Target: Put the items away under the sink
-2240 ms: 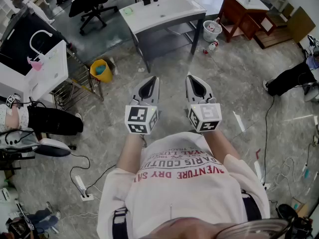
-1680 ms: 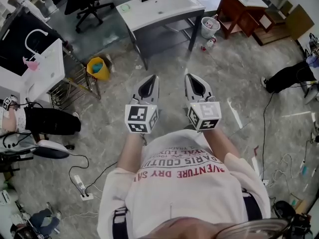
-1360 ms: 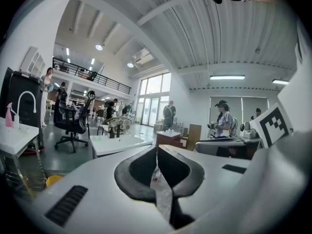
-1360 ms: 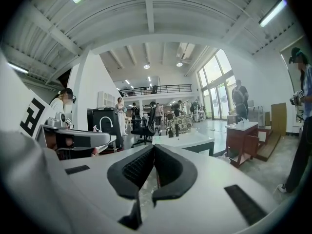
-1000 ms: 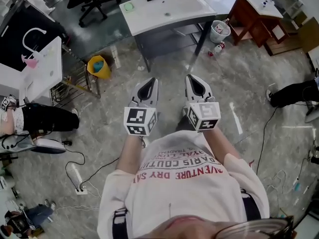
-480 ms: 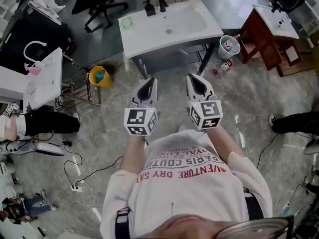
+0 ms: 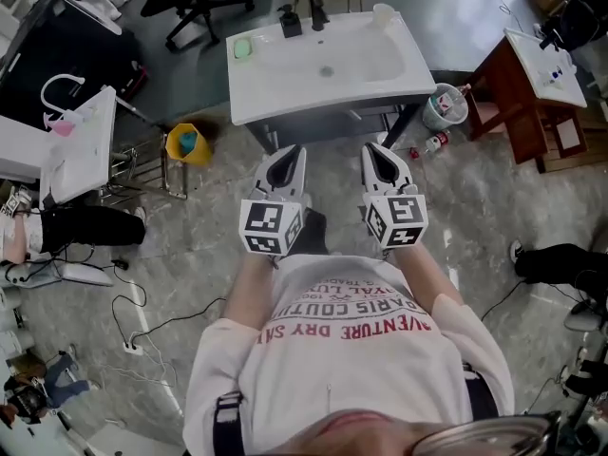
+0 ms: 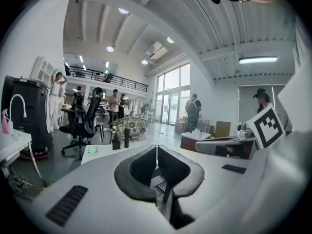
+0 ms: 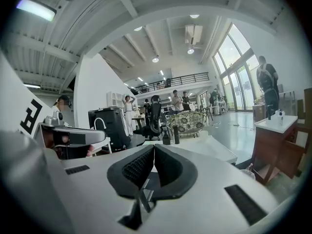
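A white sink vanity stands on dark legs just beyond both grippers in the head view. On its back edge are a green soap dish, a black dispenser, a dark faucet and a white cup. My left gripper and right gripper are held side by side, level, pointing at the vanity's front. Both are shut with nothing between the pads. The left gripper and right gripper each show pads pressed together. The space under the sink is hidden.
A white pail with things in it and a red-and-white bottle sit on the floor right of the vanity. A yellow bin and a second sink on a wire rack are at the left, a wooden stand at the right. Cables lie on the floor.
The person has walked forward: the vanity has come from the far end of the floor to just beyond the gripper tips. Both grippers stayed shut and side by side.
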